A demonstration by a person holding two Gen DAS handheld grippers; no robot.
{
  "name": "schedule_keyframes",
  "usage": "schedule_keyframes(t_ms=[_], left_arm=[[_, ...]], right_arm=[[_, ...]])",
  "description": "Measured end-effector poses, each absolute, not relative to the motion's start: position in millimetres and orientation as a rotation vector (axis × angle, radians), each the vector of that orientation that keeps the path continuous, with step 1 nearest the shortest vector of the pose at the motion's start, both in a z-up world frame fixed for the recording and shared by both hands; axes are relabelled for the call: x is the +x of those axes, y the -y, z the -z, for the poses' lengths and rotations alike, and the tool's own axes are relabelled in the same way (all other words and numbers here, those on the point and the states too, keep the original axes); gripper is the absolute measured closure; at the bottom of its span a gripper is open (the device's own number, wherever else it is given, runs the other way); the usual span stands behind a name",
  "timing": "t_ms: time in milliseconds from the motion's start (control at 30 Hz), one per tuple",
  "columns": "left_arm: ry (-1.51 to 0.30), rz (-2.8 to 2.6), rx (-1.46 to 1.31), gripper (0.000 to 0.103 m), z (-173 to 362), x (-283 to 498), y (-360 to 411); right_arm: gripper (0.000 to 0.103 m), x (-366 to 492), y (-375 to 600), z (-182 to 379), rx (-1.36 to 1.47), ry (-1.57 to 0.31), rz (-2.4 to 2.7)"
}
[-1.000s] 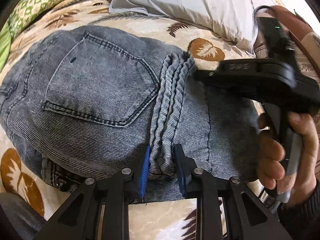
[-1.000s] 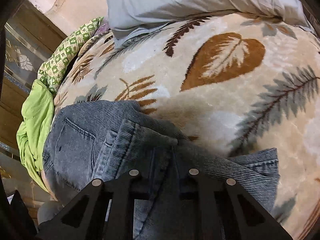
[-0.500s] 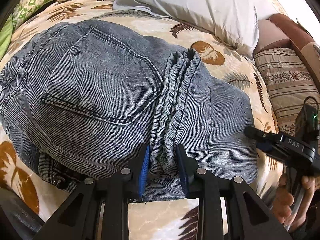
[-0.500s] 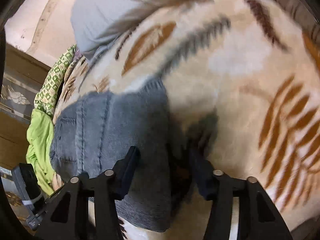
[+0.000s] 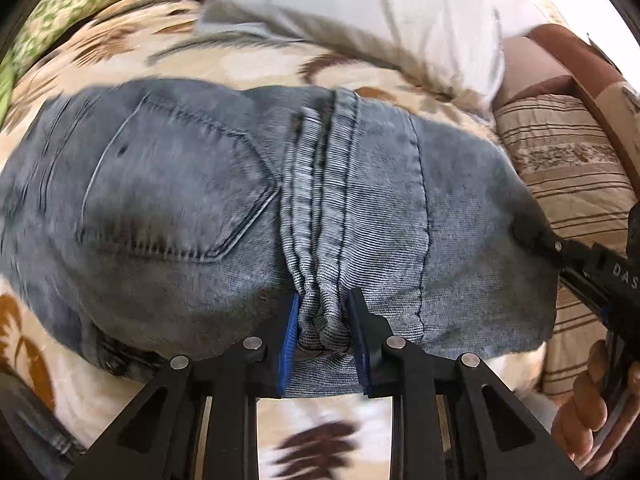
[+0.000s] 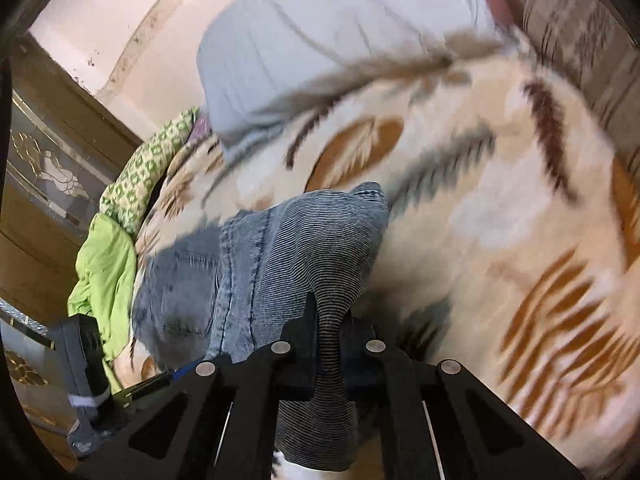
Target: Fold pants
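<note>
Folded grey-blue jeans (image 5: 180, 200) lie on a leaf-patterned blanket, back pocket up, with the leg hems bunched across the middle. My left gripper (image 5: 323, 312) has its blue pads pressed on the near end of that bunched hem, and its jaws are closing further. My right gripper (image 6: 330, 312) is shut on a raised fold of the jeans (image 6: 280, 248) at their right edge. In the left wrist view the right gripper (image 5: 532, 236) reaches in from the right, held by a hand (image 5: 592, 412).
A white pillow (image 5: 360, 4) lies beyond the jeans, with a striped cushion (image 5: 568, 168) to the right. Green cloths (image 6: 104, 268) are heaped at the blanket's left edge beside a wooden cabinet (image 6: 44, 168). Bare blanket (image 6: 500, 208) stretches to the right of the jeans.
The right gripper swung from over the jeans to their right edge, opened, then shut on a fold and lifted it. The left gripper kept its hold and drew back a little.
</note>
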State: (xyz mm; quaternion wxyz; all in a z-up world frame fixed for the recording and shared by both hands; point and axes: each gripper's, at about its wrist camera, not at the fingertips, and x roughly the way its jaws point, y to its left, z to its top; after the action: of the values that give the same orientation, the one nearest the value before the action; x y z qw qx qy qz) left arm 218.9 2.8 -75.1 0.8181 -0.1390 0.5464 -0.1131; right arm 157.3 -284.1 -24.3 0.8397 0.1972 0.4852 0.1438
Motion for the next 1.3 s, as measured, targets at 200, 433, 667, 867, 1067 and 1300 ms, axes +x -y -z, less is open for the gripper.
schedule_keyframes(t_ms=[200,433,667,867,1067,1300], left_arm=[[-1.204,0.279,-0.247,0.081,87,244,49],[-1.208,0.276,-0.255,0.076,119,242,46],[-1.164,0.333,-0.294,0.067,93,219,16],[-1.076,0.243,-0.425,0.044,55,170,-68],[-1.105,0.041,-0.643,0.041,65,145,-166],[-1.134,-0.031,-0.888,0.043,96,149,-209]], right_arm=[[0.096,180,317,12,0.345,-0.982,-0.225],[0.084,190,336,105,0.412,-1.160,-0.153],[0.047,166,336,64,0.379,-1.009,-0.082],[0.026,116,298,15,0.464,-0.880,-0.178],[0.026,104,225,12,0.426,-0.940,-0.313],[0.026,113,147,21,0.322,-1.025,-0.428]])
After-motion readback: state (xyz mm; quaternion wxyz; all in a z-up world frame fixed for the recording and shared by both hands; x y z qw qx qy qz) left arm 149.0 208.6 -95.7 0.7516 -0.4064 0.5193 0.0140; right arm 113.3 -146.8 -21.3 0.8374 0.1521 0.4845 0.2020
